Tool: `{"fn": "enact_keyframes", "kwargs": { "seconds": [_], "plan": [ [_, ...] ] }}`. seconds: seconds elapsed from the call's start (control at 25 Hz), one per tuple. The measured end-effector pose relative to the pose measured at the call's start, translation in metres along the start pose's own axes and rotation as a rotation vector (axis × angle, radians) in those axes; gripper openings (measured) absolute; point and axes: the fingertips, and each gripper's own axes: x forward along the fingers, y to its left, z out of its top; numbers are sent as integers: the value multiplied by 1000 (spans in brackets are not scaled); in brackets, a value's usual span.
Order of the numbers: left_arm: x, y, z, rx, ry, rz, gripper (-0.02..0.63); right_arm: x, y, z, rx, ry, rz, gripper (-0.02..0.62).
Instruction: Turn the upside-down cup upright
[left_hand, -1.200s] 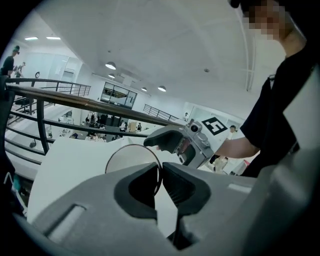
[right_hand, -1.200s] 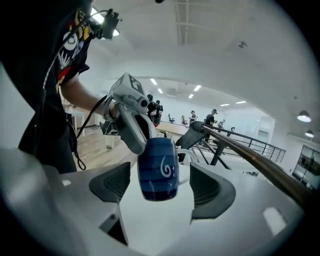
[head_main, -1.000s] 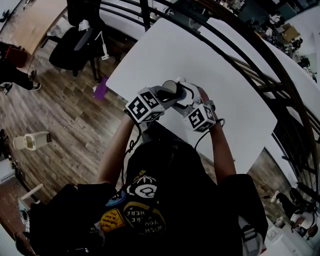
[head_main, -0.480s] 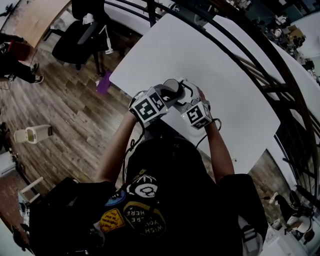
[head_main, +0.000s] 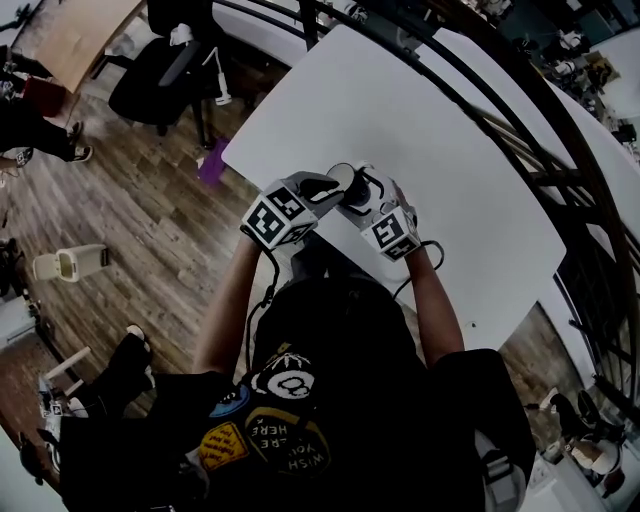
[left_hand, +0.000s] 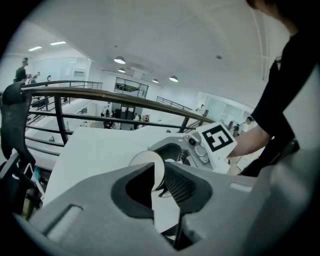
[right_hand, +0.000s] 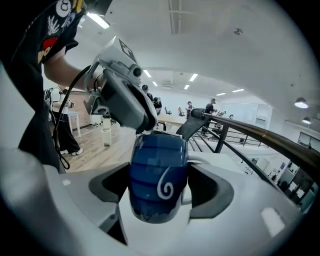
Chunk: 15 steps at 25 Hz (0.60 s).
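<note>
White, smooth and matt, the bench (head_main: 320, 90) is a flat rectangular slab.

Surroundings: a black tubular railing (head_main: 520, 135) curves along its far edge. A black office chair (head_main: 160, 75) stands on the wood-plank floor (head_main: 130, 230) beyond the left corner. A purple object (head_main: 212, 162) lies beside that corner, and a pale bin-like container (head_main: 68, 266) sits farther out on the floor.

Obstructions: in the head view the grey housings of the left tongs (head_main: 335, 190) and the right tongs (head_main: 365, 195) cover most of the cup (head_main: 350, 186), which is over the near part of the bench between them. In the right gripper view the left housing blocks the area directly behind the cup.

Cup (right_hand: 157, 167): glossy, dark blue and barrel-shaped, with paler horizontal bands and a white spiral on its side. Its long axis stands vertical in the right gripper view. Whether its lower end touches the bench cannot be determined.

Right tongs (right_hand: 160, 186): closed on the cup, with one dark pad against each side of the body.

Left tongs (left_hand: 158, 174): the jaws have just been opening. A thin, white, curved wall at the cup's upper end stands between the pads. It lies close against the smooth left pad, and the ribbed right pad stands slightly clear of it.
</note>
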Motion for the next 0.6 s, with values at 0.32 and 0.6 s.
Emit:
{"fn": "enact_keyframes", "kwargs": {
  "seconds": [0.32,0.6],
  "plan": [
    [-16,84,-19,-506,-245,158,64,13,-23,-13,85,-73,-45,370],
    [29,119,-51,-640,-252,215,49,40,-54,-49,137,-49,-119,368]
  ]
}}
